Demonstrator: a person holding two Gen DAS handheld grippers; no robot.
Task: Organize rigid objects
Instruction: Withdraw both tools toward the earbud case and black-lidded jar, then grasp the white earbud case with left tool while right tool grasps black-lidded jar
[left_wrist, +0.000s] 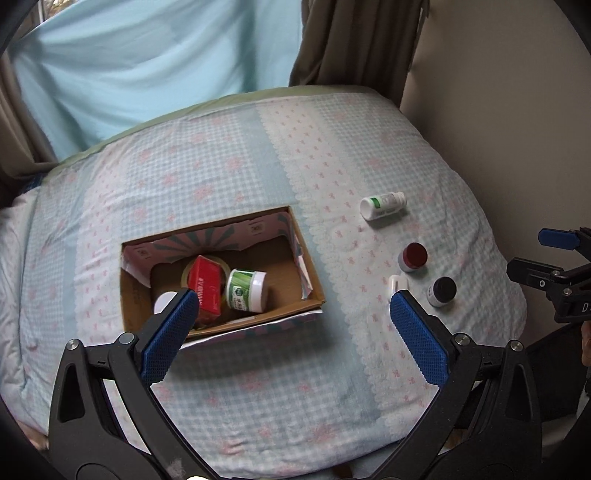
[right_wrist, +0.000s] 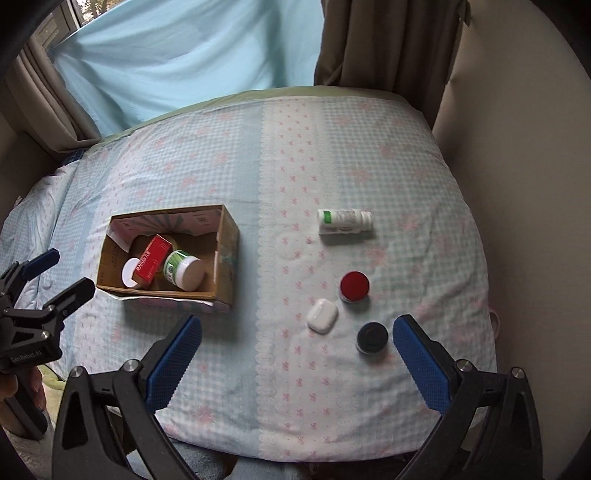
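Observation:
A cardboard box sits on the bed and holds a red carton, a green-labelled jar, a white-lidded jar and a tape roll. To its right lie a white bottle on its side, a red-lidded jar, a dark-lidded jar and a white earbud case. My left gripper is open and empty above the box's near edge. My right gripper is open and empty, just in front of the case and dark jar.
The bed carries a blue gingham sheet with pink bows. A pale blue cloth and brown curtain hang behind. A wall runs close along the right. Each gripper shows at the other view's edge, the right and the left.

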